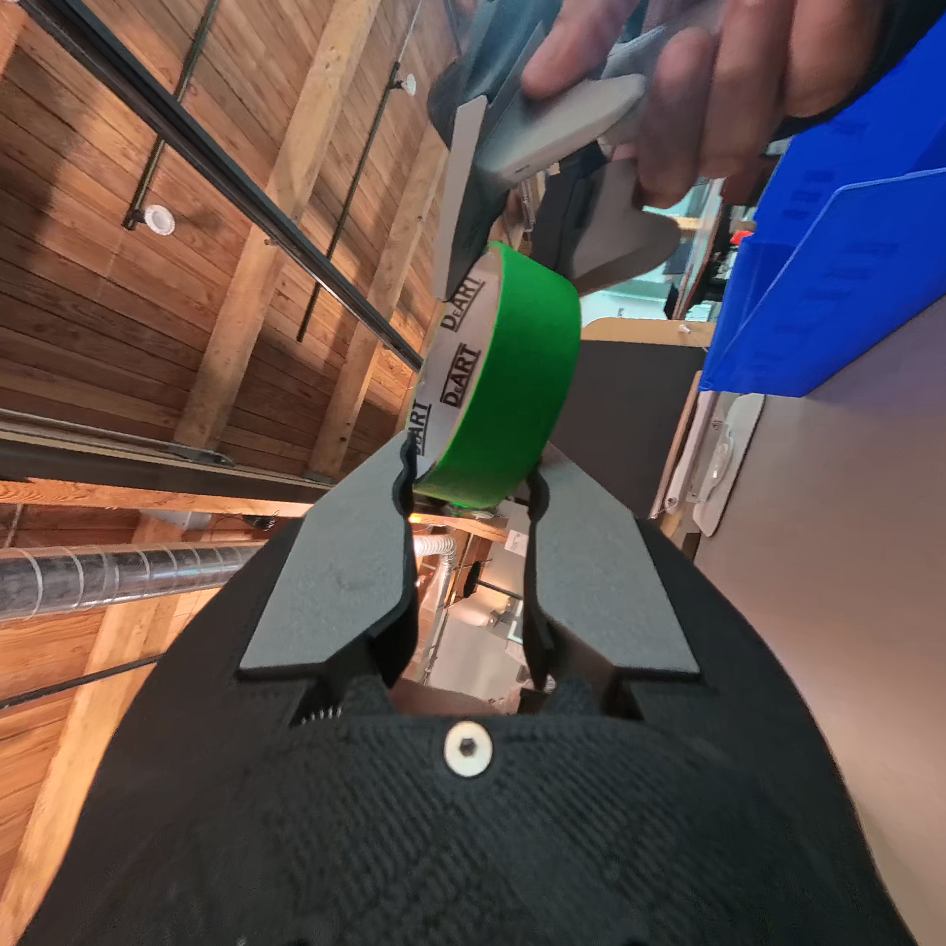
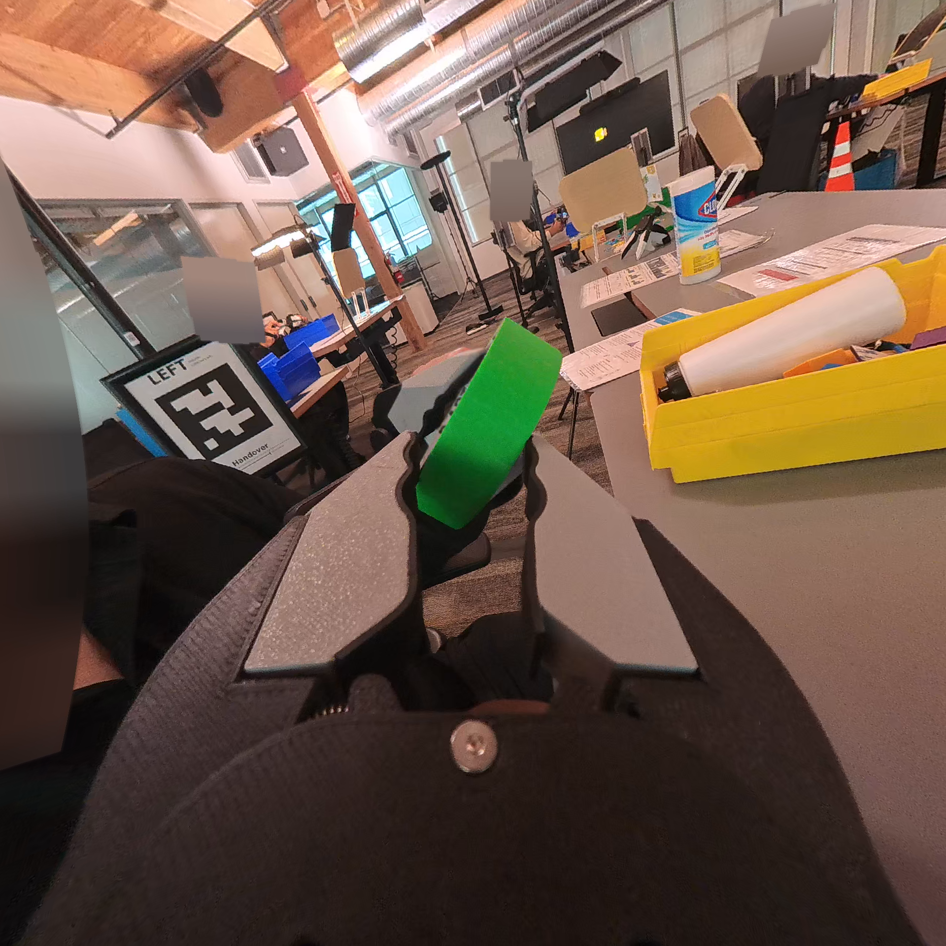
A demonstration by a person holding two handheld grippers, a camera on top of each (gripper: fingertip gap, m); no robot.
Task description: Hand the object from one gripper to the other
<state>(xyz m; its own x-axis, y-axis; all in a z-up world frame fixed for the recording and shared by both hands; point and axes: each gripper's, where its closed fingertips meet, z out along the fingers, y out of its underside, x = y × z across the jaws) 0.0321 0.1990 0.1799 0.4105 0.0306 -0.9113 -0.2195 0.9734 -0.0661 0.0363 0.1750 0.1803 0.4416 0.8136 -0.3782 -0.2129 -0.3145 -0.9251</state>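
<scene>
Timber ceiling point(image 2: 77, 56), silver ducts point(image 2: 409, 46), grey table point(image 2: 793, 537) (right), window point(image 2: 389, 215) daylight.

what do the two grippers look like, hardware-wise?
Both match: the left gripper and right gripper have a black, ribbed-texture body, one pale centre screw, and two flat grey fingers with wavy black edges. No cables visible. A square-patterned marker board is mounted on the left one.

The roll of green tape point(image 1: 512, 379) point(image 2: 486, 425) was a wide ring with a bright green outer face and a pale inner core bearing dark printed lettering. It hung in the air, tilted on edge. It was beside the worktop point(image 2: 793, 563), lying on nothing.
</scene>
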